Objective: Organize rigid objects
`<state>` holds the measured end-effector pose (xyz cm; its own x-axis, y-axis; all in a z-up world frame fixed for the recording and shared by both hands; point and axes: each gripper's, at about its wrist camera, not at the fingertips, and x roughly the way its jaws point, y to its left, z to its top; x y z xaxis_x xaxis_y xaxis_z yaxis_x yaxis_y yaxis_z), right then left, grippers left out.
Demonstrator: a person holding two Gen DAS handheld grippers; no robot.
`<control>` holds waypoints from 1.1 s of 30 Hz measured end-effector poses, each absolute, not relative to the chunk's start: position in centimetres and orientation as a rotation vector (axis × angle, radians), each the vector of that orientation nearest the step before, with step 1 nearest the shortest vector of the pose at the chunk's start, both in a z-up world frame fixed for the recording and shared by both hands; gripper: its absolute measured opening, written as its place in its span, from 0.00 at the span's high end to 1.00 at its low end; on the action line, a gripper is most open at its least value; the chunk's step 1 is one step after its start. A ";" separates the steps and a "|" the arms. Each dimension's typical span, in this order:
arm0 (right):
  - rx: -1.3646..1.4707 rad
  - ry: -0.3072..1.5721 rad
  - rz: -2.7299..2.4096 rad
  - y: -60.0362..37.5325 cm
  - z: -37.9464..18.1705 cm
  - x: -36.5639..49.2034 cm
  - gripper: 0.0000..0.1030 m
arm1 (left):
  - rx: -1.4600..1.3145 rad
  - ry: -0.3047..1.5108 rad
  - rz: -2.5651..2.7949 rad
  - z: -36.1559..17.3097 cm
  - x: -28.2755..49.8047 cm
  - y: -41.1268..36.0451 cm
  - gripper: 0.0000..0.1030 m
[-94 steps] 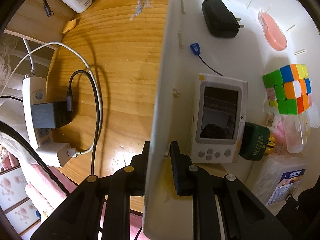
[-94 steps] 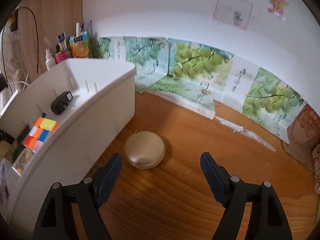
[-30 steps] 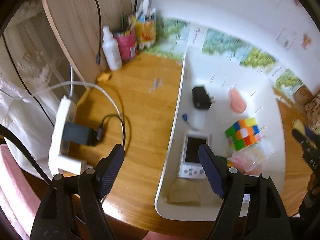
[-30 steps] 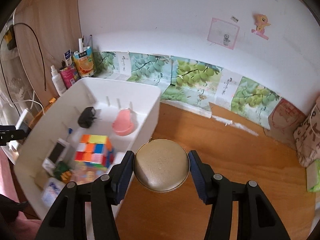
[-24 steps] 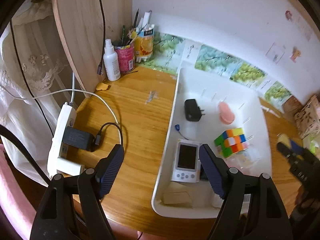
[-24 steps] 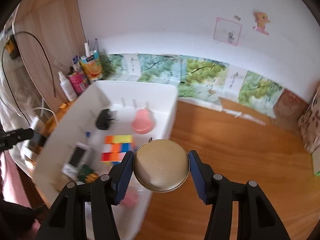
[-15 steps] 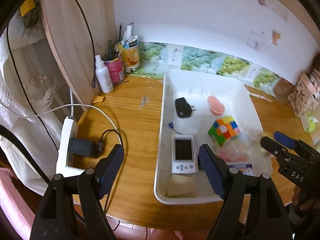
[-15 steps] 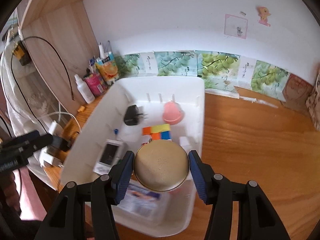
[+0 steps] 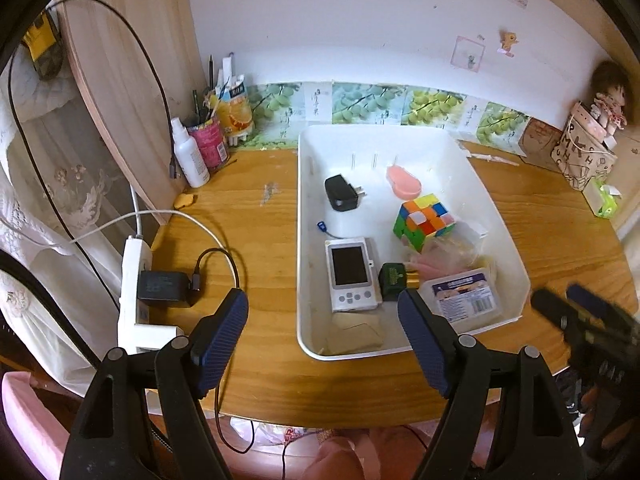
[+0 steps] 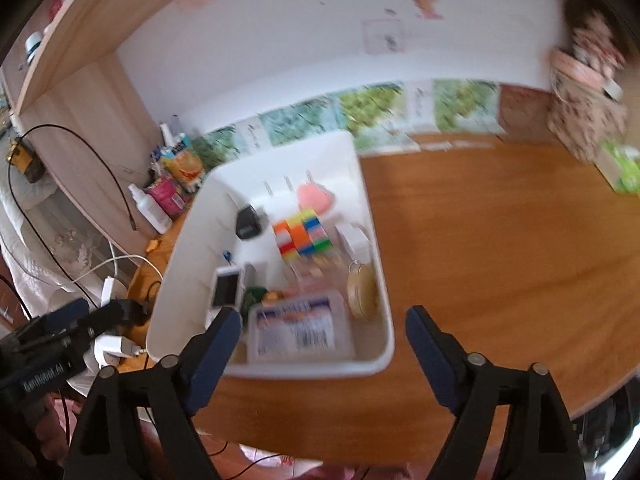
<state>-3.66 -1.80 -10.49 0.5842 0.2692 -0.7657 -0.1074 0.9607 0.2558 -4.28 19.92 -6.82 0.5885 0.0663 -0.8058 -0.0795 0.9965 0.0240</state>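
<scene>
Power strip (image 9: 134,280): white, at the table's left edge, a black adapter plugged into it.
Left gripper (image 9: 323,338): jaws spread wide, nothing between them, hanging over the near edge of the wooden table (image 9: 256,216), left of the bin's near left corner.
White bin (image 9: 506,240): on the table, middle of the scene, long side running near to far.
Bin, left part: black charger (image 9: 340,198) far; white handheld console (image 9: 352,274) nearer.
Bin, middle: pink oval piece (image 9: 404,185) far; colour cube (image 9: 424,220) nearer; labelled plastic box (image 10: 296,330) at the near wall.
Round gold compact (image 10: 362,290): inside the bin by its right wall, apparently on edge beside the plastic box; the right view is blurred.
Right gripper (image 10: 324,352): jaws have just been opening and now stand wide apart, empty, above the bin's near right corner, clear of the compact.
</scene>
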 end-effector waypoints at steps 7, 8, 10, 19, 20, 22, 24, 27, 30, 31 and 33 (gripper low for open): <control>0.249 0.963 0.174 -5.8 -10.1 -5.9 0.01 | -0.010 0.876 0.084 -4.5 -5.0 16.3 0.22; 0.253 0.963 0.177 -6.5 -9.8 -5.9 0.01 | -0.008 0.866 0.089 -4.2 -5.1 15.5 0.22; 0.250 0.954 0.181 -8.1 -9.0 -6.2 0.01 | 0.000 0.861 0.105 -3.8 -4.8 13.8 0.22; 0.211 0.929 0.194 -17.1 -6.0 -8.4 0.01 | 0.016 0.828 0.105 -2.0 -4.9 3.1 0.22; 0.209 0.932 0.192 -17.9 -5.9 -8.5 0.01 | 0.020 0.824 0.100 -1.9 -5.1 2.3 0.22; 0.200 0.943 0.186 -19.8 -5.9 -8.8 0.01 | 0.022 0.824 0.082 -1.7 -5.7 0.5 0.22; 0.200 0.957 0.180 -20.9 -6.1 -8.9 0.01 | 0.030 0.827 0.073 -1.6 -6.1 -0.7 0.22; 0.235 0.984 0.182 -22.2 -6.6 -9.2 0.01 | 0.054 0.805 0.081 -1.0 -6.6 -1.5 0.22; 0.256 1.003 0.194 -22.6 -6.9 -9.3 0.01 | 0.032 0.787 0.102 -0.5 -6.9 -1.1 0.22; 0.256 1.004 0.203 -22.5 -6.8 -9.2 0.01 | 0.017 0.786 0.110 -0.3 -7.0 -0.9 0.22; 0.246 0.998 0.219 -22.2 -6.6 -8.9 0.00 | 0.008 0.784 0.127 -0.1 -7.1 -0.6 0.22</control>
<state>-8.89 -22.23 -6.57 0.5246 0.2928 -0.7994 -0.0687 0.9505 0.3030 -7.06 -0.56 -0.12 0.7005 0.1173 -0.7040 -0.1115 0.9923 0.0544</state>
